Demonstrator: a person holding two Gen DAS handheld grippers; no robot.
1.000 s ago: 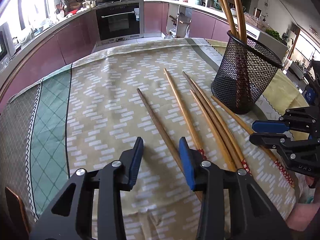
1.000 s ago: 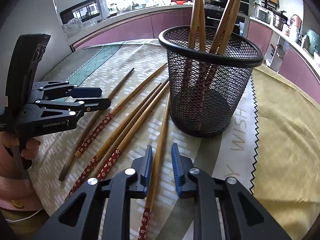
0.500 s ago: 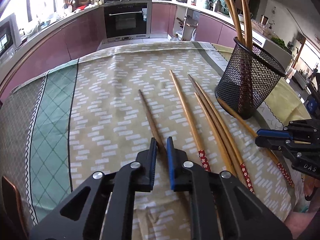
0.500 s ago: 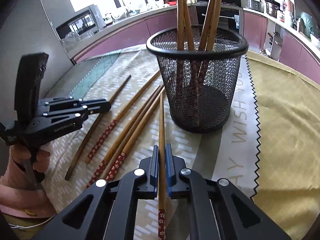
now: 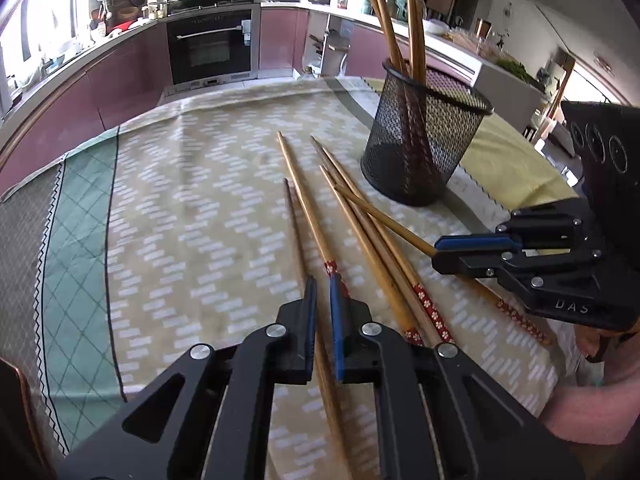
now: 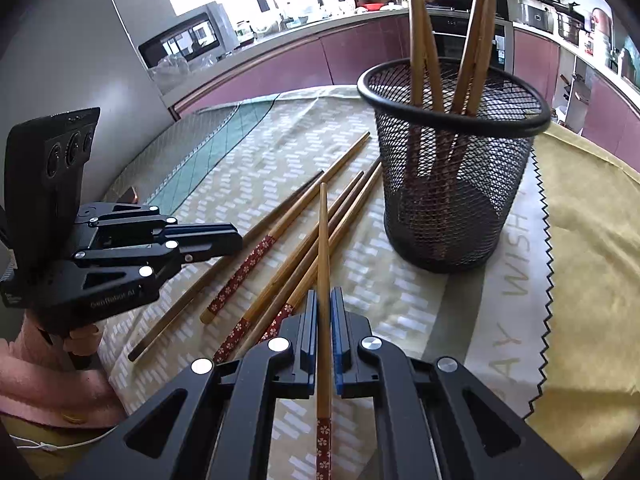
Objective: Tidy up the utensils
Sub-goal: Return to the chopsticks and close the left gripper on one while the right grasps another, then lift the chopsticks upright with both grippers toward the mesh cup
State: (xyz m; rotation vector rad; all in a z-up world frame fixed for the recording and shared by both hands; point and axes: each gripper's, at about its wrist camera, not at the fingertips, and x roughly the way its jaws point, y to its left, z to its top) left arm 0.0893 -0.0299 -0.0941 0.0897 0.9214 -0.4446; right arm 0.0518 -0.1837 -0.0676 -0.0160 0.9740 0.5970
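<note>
A black mesh holder (image 5: 424, 148) (image 6: 452, 184) stands on the tablecloth with several wooden chopsticks upright in it. My left gripper (image 5: 322, 284) (image 6: 238, 240) is shut on a dark brown chopstick (image 5: 294, 216) (image 6: 172, 316) that lies left of the others. My right gripper (image 6: 324, 296) (image 5: 436, 250) is shut on a light chopstick with a red floral end (image 6: 323, 240) (image 5: 384, 220), whose tip is raised and crosses over the loose ones. Three more loose chopsticks (image 5: 308, 208) (image 6: 304, 252) lie on the cloth between the two grippers.
The patterned tablecloth (image 5: 180, 208) covers the table, with a yellow cloth (image 6: 592, 240) to the right of the holder. Hands in pink sleeves (image 6: 48, 384) (image 5: 592, 408) hold the grippers at the near edge. Kitchen counters and an oven (image 5: 212, 48) stand beyond.
Both grippers have closed on chopsticks. The left one shifted right onto the dark chopstick. The right one has lifted its chopstick's tip off the cloth and over the loose ones.
</note>
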